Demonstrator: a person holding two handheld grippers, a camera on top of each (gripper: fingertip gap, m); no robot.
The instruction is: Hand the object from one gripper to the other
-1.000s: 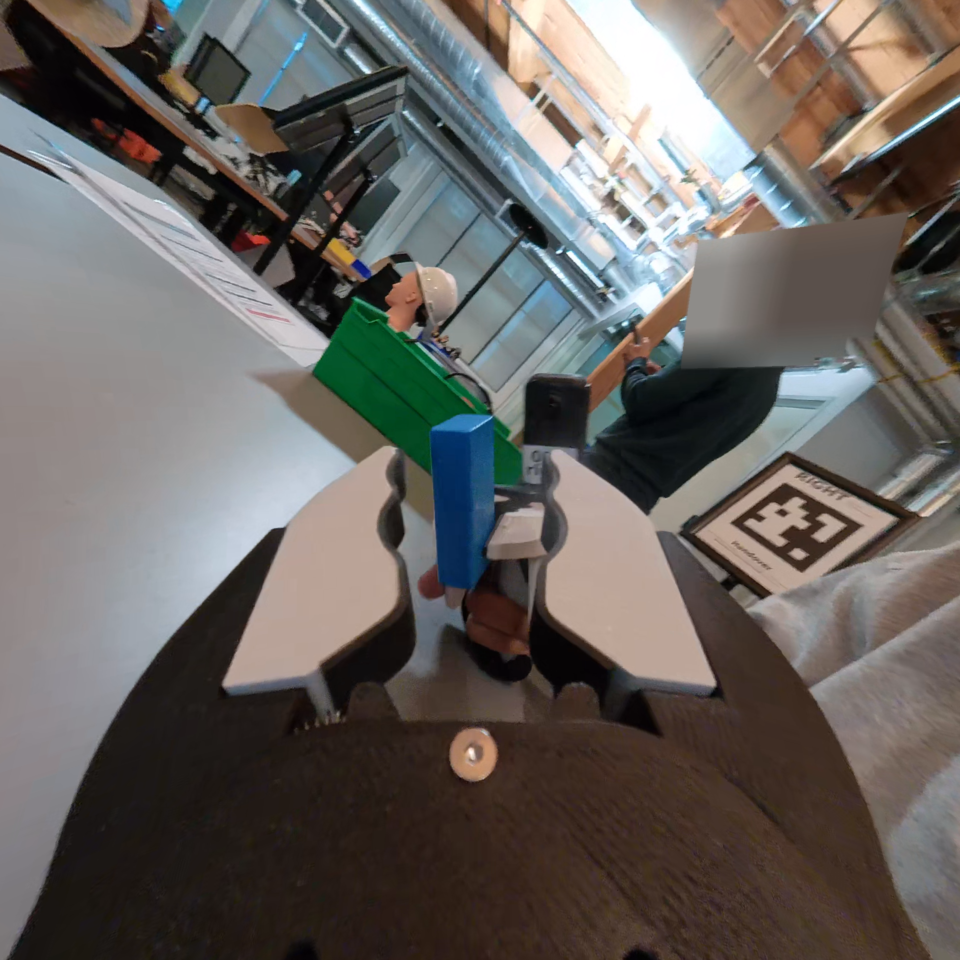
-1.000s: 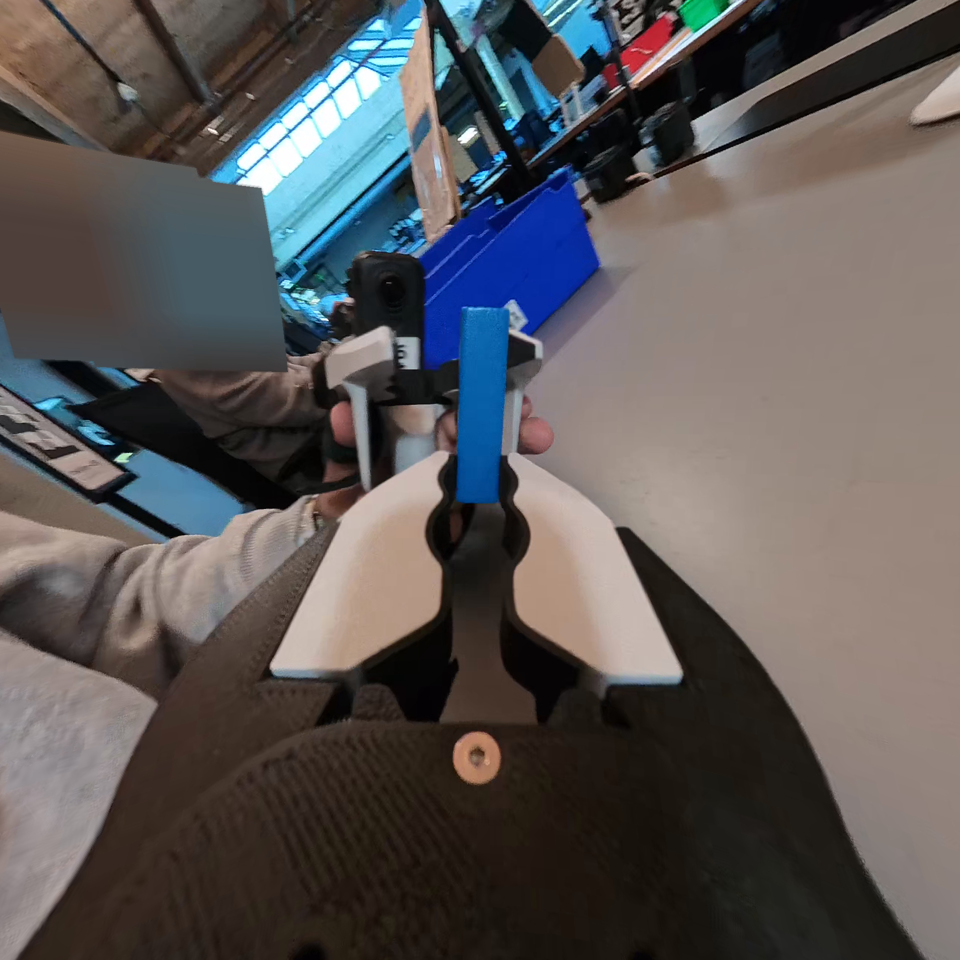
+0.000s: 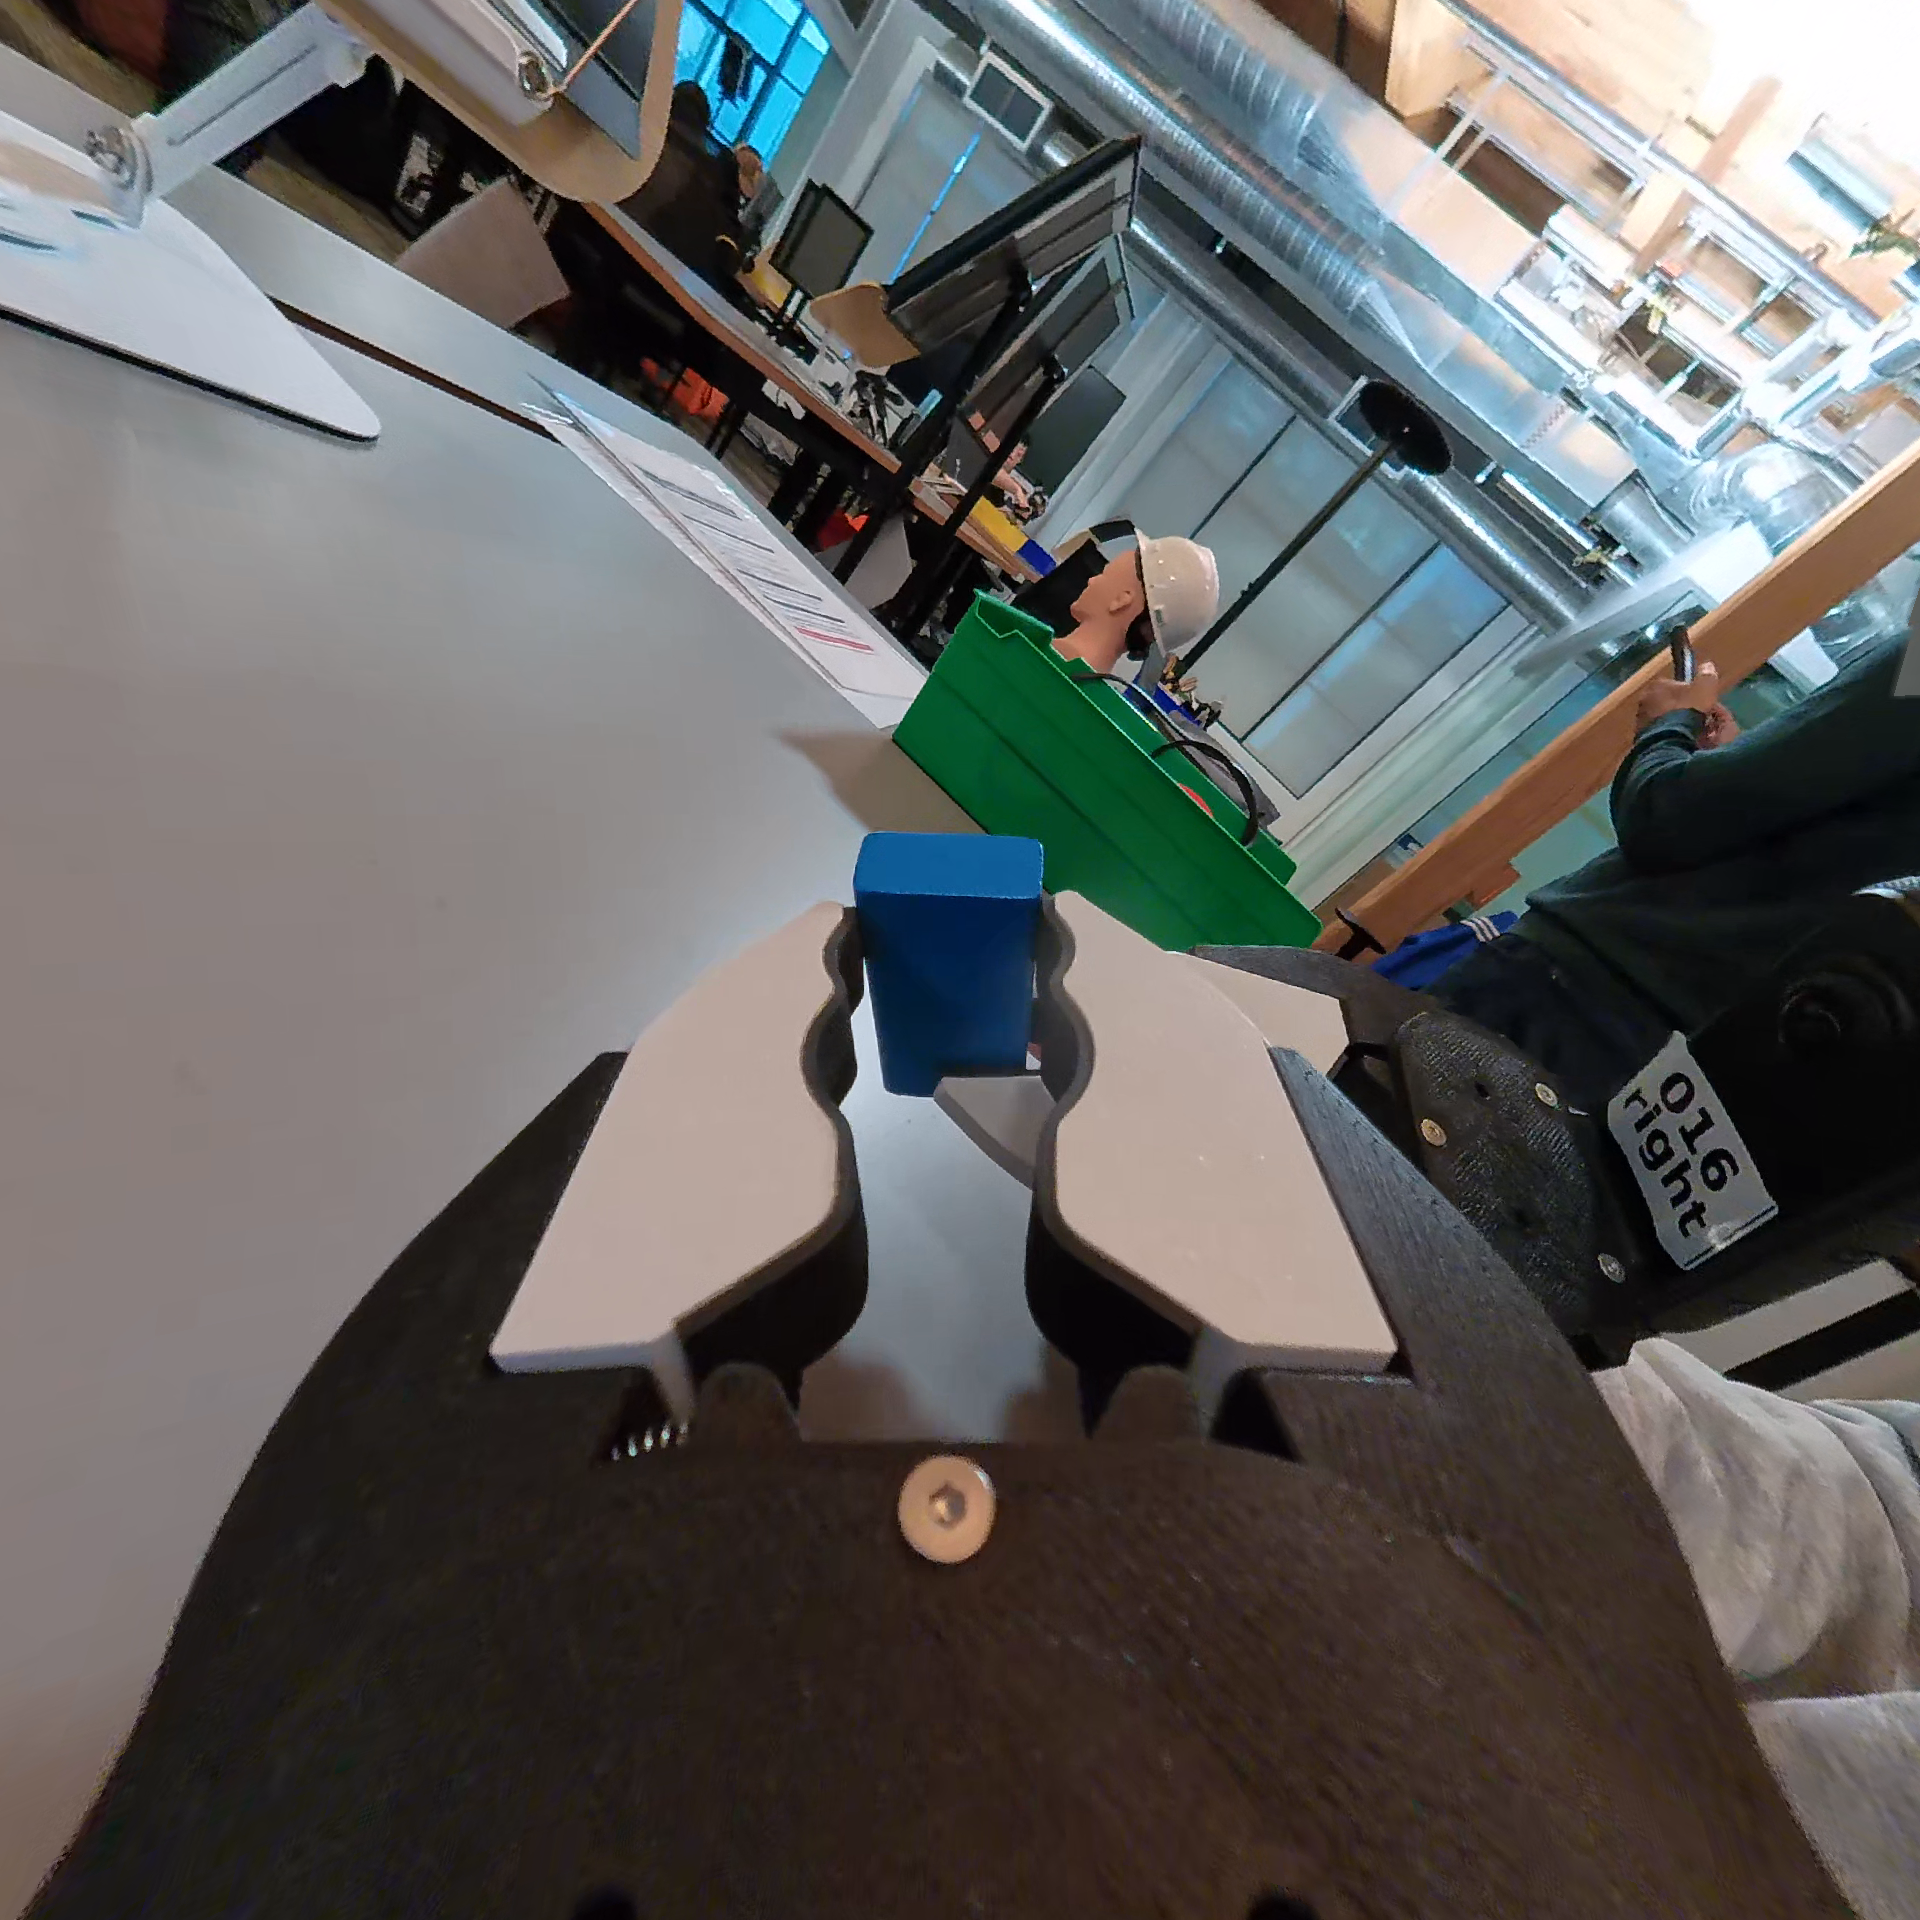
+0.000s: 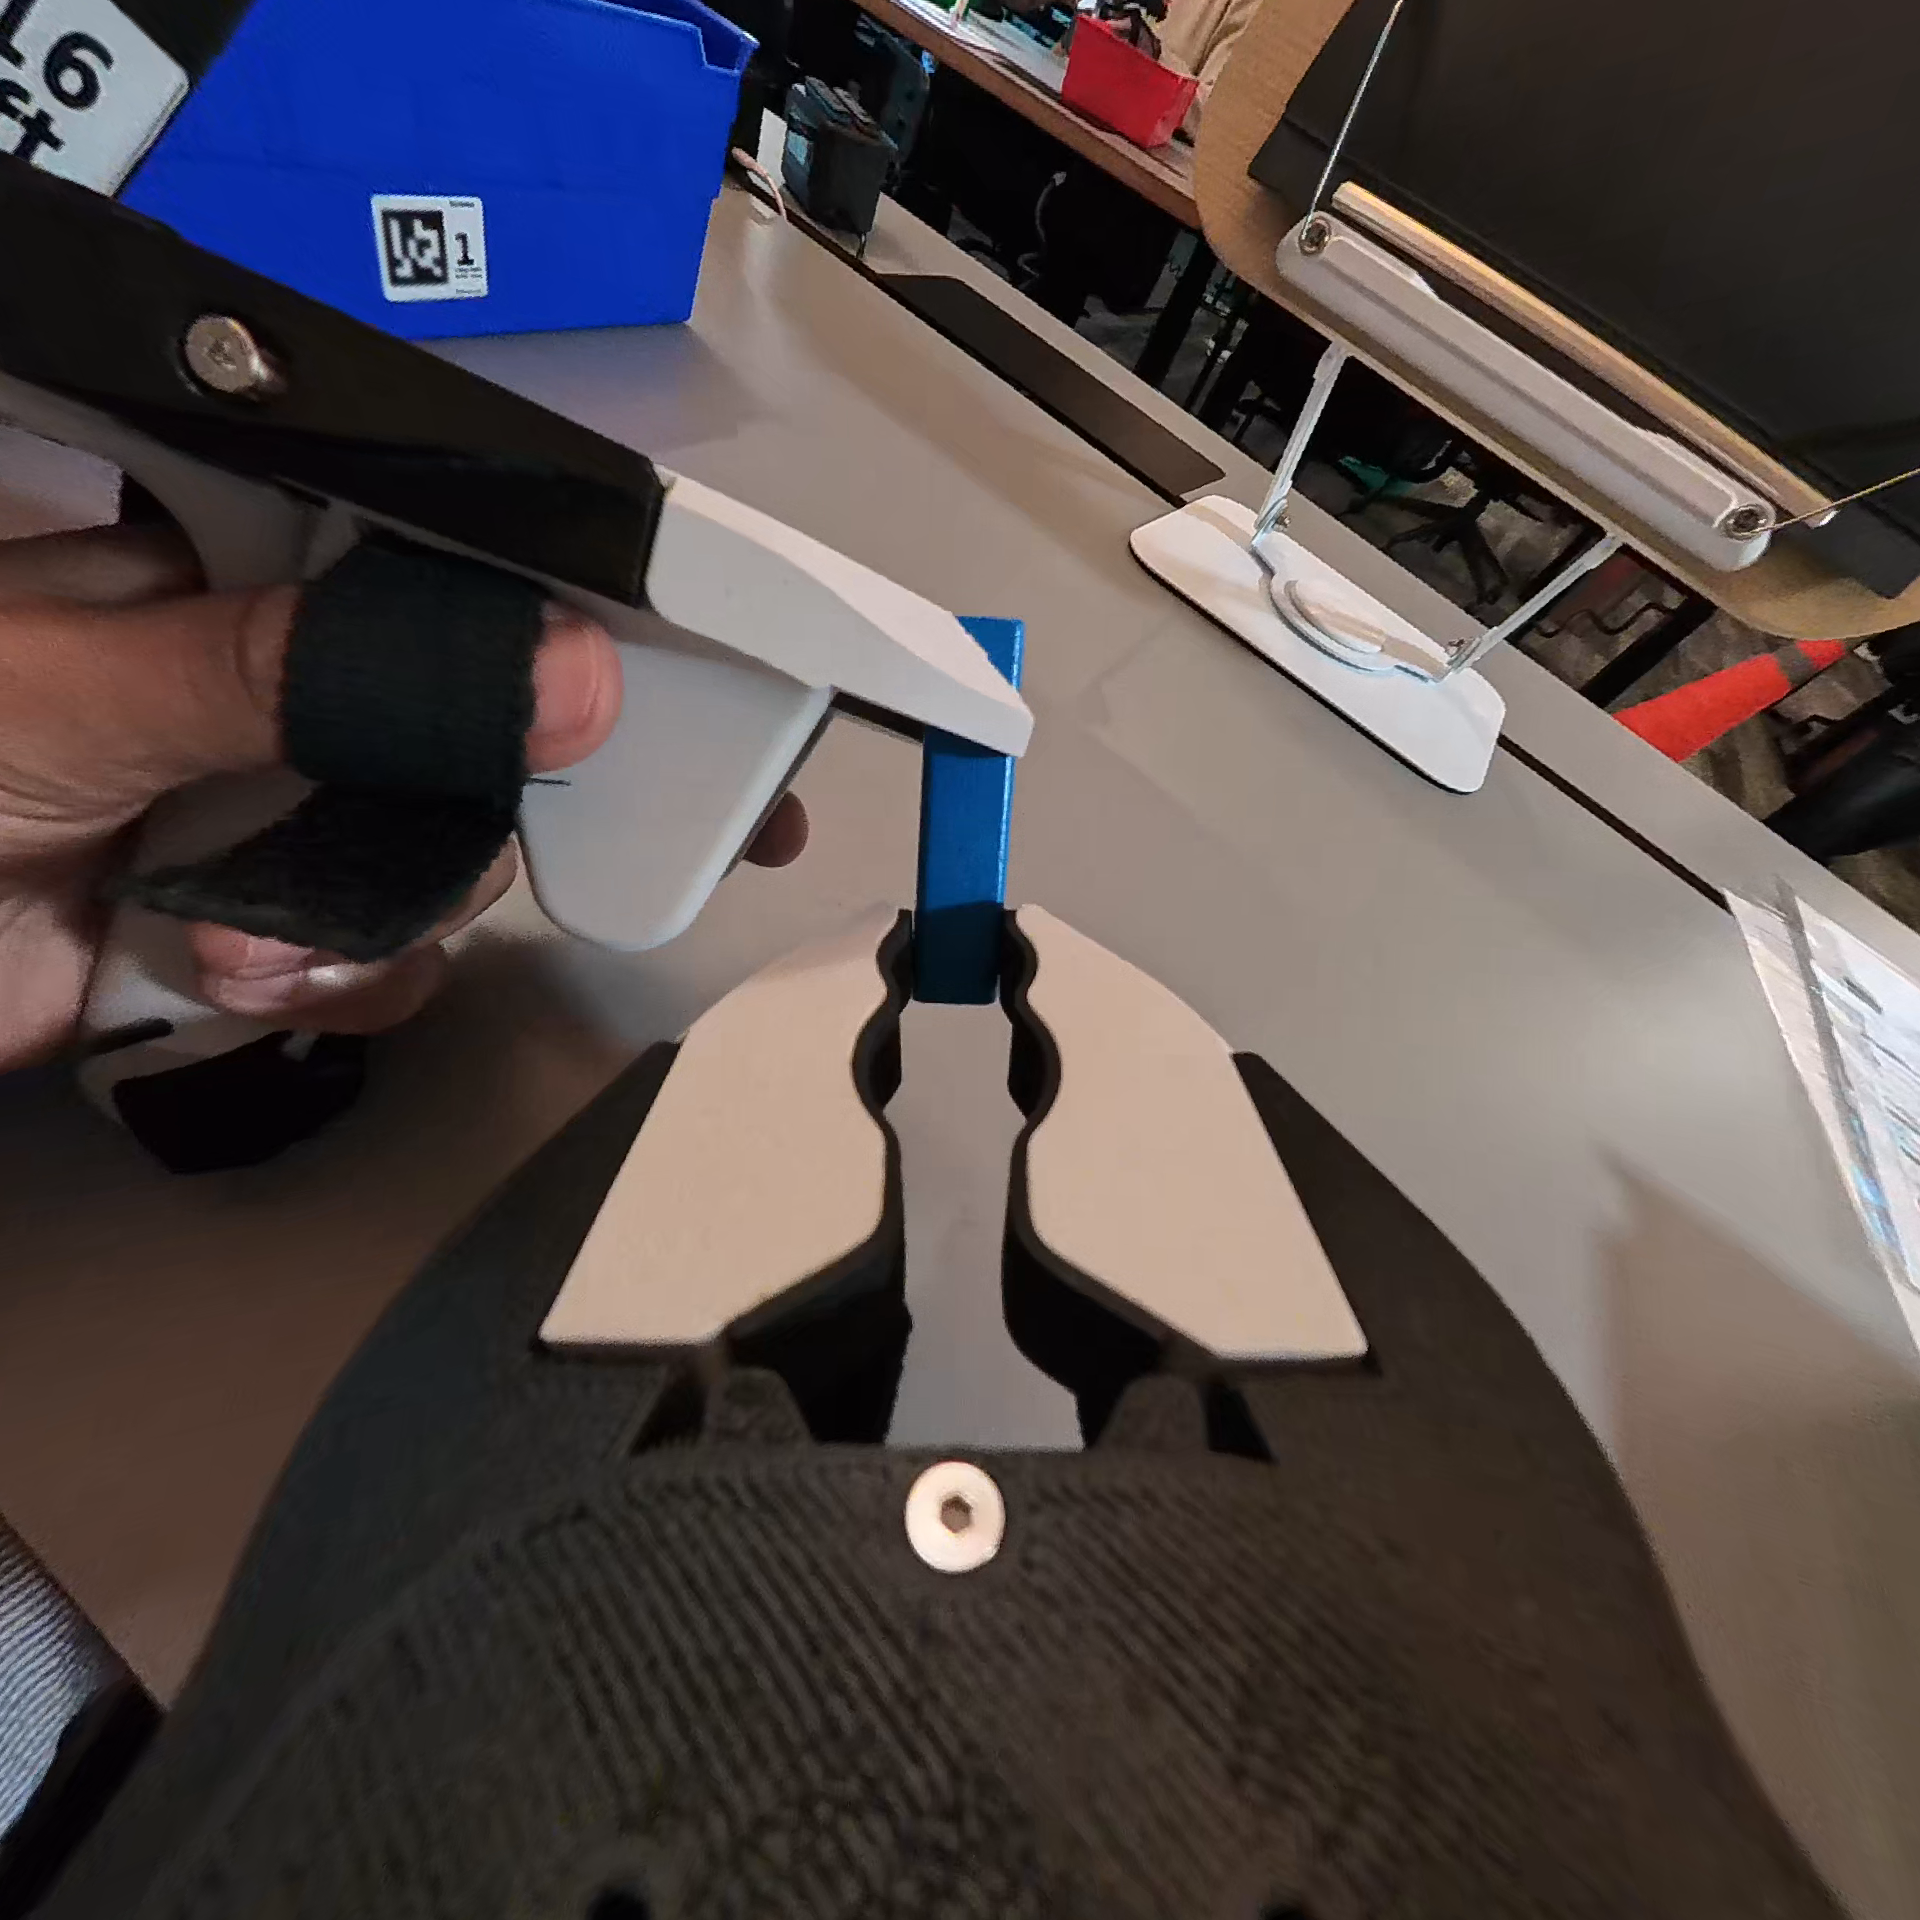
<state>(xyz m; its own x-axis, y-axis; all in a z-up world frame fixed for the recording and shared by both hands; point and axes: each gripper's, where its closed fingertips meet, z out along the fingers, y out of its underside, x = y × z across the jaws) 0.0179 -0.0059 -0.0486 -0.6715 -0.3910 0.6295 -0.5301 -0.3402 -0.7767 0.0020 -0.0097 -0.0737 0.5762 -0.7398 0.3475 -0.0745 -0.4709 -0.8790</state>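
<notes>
A blue block [image 3: 951, 977] stands upright between the fingertips of my left gripper [image 3: 951, 930], whose jaws press on both its sides. In the right wrist view my right gripper [image 4: 958, 951] is shut on the lower end of the same block [image 4: 964, 831]. The left gripper's white finger [image 4: 831, 665] reaches in from the left across the block's upper part, hiding some of it. In the left wrist view the right gripper's body [image 3: 1507, 1122] comes in from the right, with one of its fingers [image 3: 997, 1117] just below the block. Both grippers hold the block above the grey table [image 3: 312, 831].
A green bin [image 3: 1060, 800] stands at the table's far edge, a blue bin [image 4: 447, 125] at the other side. A white monitor stand base [image 4: 1320, 623] and a printed sheet [image 3: 727, 540] lie on the table. A person in dark clothes [image 3: 1714, 831] stands beyond. Both grippers' tips are close together, under 4 cm apart.
My left gripper has closed from wide open onto the blue block. Both grippers have turned and come lower toward the table; the right gripper still holds the block.
</notes>
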